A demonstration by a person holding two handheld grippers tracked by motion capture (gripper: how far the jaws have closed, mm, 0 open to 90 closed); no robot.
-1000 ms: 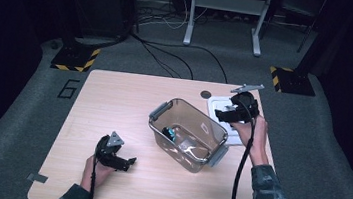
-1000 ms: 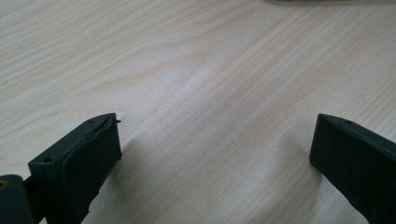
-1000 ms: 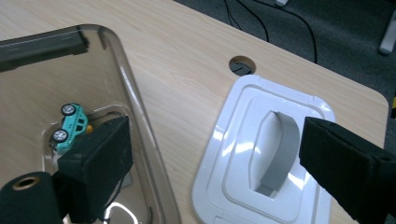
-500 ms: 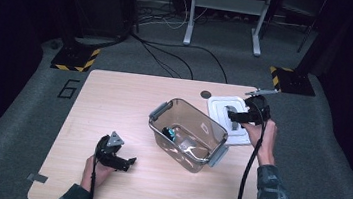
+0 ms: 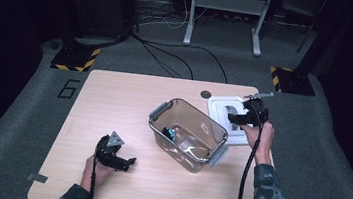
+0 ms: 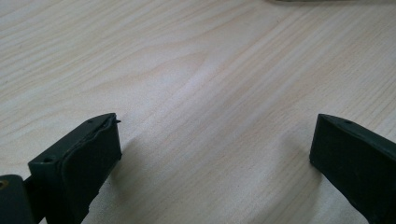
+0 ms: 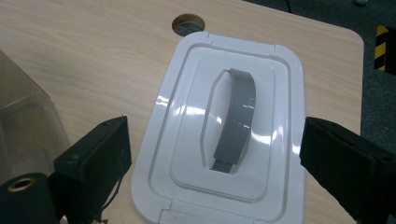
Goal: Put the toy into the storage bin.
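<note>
Right gripper (image 5: pixel 235 119) hangs over the lid (image 5: pixel 224 106) at the table's (image 5: pixel 113 102) far right corner, jaws spread wide, nothing between them. In the right gripper view the lid (image 7: pixel 187 140) lies flat on the wood directly ahead of the jaws, which straddle its near end: one jaw off its 9 o'clock edge, the other off its 3 o'clock edge. No contact that I can make out.

Key relation: the grey handle (image 7: pixel 236 119) runs down the lid's middle, long axis roughly 12 to 6 o'clock in that view, bowed slightly. The jaws open across that axis, so a straight drop would likely bracket the handle from both sides. The lid's own long axis runs the same way.

In the high view the bin (image 5: pixel 188 133) sits at the lid's 8 o'clock, just beside it, open-topped, with a small blue-and-black item (image 5: pixel 168 133) and something clear inside. Its near wall shows at the left edge of the right gripper view (image 7: pixel 23 126). Judgement: carrying the lid onto the bin means clearing the bin's rim and grey latch (image 5: pixel 217 157).

A round cable hole (image 7: pixel 189 22) sits at the lid's 11 o'clock, apart from it.

Left gripper (image 5: pixel 119 162) rests low over bare wood at the near left, at the bin's 8 o'clock and well apart from it, jaws wide and empty. The right hand is much the nearer to the lid.
</note>
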